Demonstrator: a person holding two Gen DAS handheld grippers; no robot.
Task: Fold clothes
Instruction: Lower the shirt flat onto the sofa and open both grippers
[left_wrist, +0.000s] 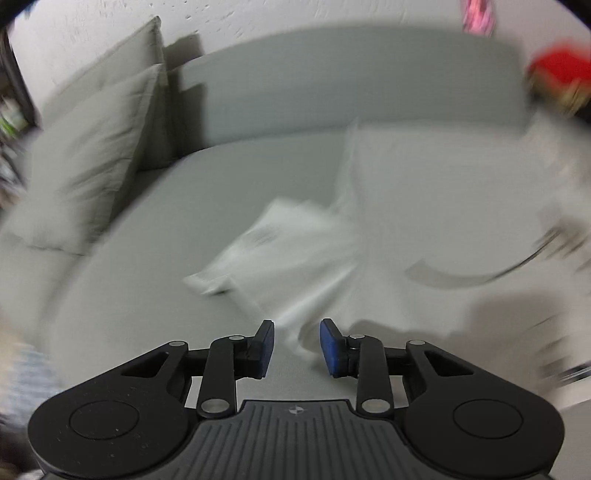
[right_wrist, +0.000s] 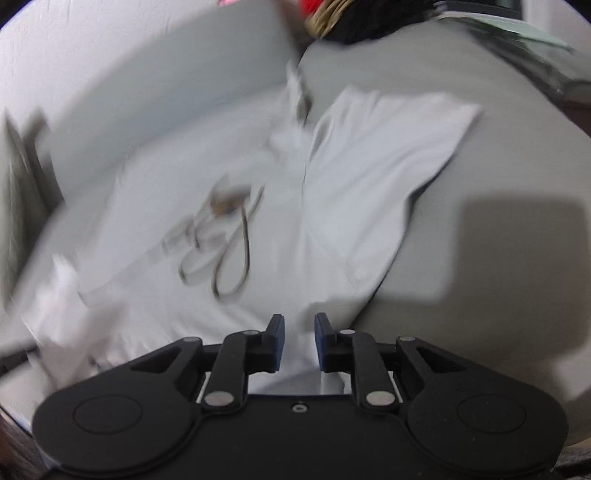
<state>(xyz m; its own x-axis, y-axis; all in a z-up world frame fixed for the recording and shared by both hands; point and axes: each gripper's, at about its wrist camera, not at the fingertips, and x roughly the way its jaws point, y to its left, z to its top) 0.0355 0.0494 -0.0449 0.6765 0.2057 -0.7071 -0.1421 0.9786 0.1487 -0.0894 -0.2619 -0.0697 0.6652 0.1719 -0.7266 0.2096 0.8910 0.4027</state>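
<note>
With the white T-shirt (right_wrist: 229, 229) spread print-up across the middle of the grey sofa (right_wrist: 480, 302), both the left hand-held gripper (left_wrist: 296, 345) and the right hand-held gripper (right_wrist: 299, 341) hover part-open and empty at its near hem, so regrasping comes next.

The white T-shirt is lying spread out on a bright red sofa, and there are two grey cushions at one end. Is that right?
Not quite. The sofa is grey, not red; the right wrist view shows the white T-shirt spread on plain grey fabric. Only a small red object sits at the far edge in the left wrist view. The two grey cushions are indeed at one end.
</note>
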